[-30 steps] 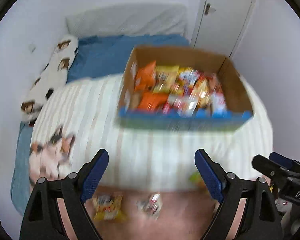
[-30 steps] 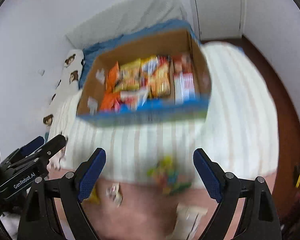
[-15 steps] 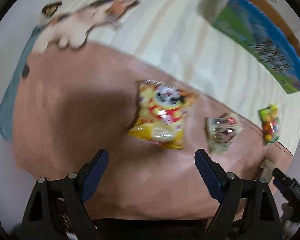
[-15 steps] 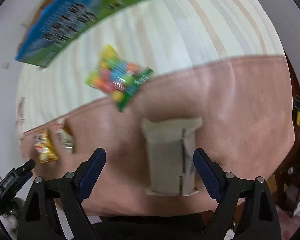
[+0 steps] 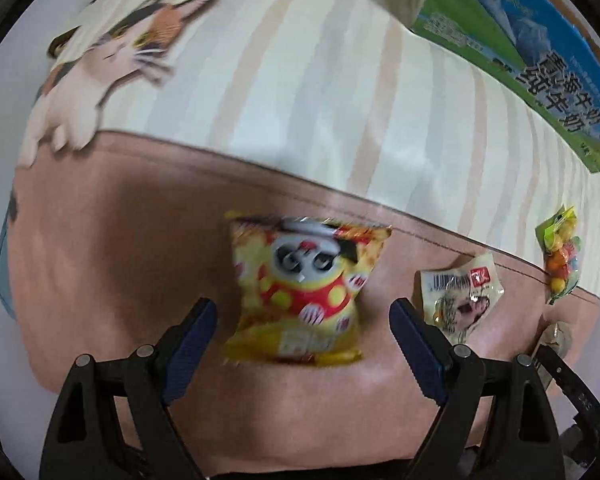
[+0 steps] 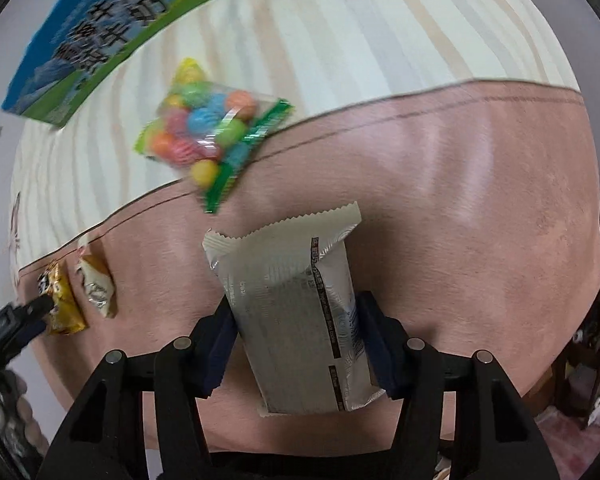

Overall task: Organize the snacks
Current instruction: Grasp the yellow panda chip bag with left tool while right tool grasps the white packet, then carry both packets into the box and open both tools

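A yellow snack bag with a panda print (image 5: 304, 280) lies on the pink blanket, and my left gripper (image 5: 302, 340) hangs open over it, a blue pad on either side without touching. My right gripper (image 6: 296, 344) points down at a silver wrapped packet (image 6: 292, 300); its jaws are closing, and both pads press on the packet's long sides. A clear bag of coloured candy balls (image 6: 208, 132) lies across the seam between blanket and striped sheet. Beside the yellow bag is a small white packet (image 5: 460, 296).
The blue and green printed cardboard box (image 5: 520, 52) stands on the striped sheet (image 5: 300, 80) at the far edge. A cat print (image 5: 112, 60) marks the sheet's left. The pink blanket (image 6: 460, 240) stretches bare to the right of the silver packet; clutter lies past its right edge.
Both grippers came down from a view of the box to just above the blanket. The right jaws narrowed from wide apart onto the silver packet. The left jaws stayed wide, now closer to the yellow bag.
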Demonstrator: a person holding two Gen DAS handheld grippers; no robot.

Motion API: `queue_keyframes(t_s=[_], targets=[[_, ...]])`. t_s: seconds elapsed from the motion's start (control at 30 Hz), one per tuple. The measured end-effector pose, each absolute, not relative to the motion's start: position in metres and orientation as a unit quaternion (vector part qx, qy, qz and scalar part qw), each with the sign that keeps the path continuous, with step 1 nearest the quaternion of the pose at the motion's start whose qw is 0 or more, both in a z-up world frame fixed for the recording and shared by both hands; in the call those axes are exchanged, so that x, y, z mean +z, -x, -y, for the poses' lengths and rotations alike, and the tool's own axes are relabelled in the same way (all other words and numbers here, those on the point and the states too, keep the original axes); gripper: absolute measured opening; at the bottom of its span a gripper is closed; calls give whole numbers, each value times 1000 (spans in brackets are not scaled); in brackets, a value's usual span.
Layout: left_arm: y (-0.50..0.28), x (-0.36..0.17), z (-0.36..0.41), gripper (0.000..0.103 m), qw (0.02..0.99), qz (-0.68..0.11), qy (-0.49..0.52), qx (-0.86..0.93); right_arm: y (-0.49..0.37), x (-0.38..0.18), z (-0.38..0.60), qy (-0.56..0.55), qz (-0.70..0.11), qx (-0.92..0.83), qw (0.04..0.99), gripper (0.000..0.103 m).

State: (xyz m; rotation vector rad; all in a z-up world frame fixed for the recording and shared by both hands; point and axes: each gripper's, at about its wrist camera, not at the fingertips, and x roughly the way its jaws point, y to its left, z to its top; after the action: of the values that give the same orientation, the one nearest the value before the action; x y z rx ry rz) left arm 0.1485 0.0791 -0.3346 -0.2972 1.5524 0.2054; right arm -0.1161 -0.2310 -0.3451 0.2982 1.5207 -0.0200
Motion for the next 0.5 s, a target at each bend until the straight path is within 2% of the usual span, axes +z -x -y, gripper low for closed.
queue_keyframes(t_s=[0.17, 0.3, 0.43, 0.5], targets=[[-164, -355, -67, 88, 688, -713, 118, 71, 103, -346, 207, -130, -689, 8, 713, 61], [-161, -361, -59, 61, 693, -709, 110, 69, 94, -358, 194, -136, -723, 23, 677, 67], [-142, -364, -39, 61, 691, -712, 109, 59, 96, -359, 185, -114, -721, 25, 683, 70], [-131, -367, -27, 61, 686, -717, 112, 51, 98, -359, 169, -93, -717, 25, 690, 67]])
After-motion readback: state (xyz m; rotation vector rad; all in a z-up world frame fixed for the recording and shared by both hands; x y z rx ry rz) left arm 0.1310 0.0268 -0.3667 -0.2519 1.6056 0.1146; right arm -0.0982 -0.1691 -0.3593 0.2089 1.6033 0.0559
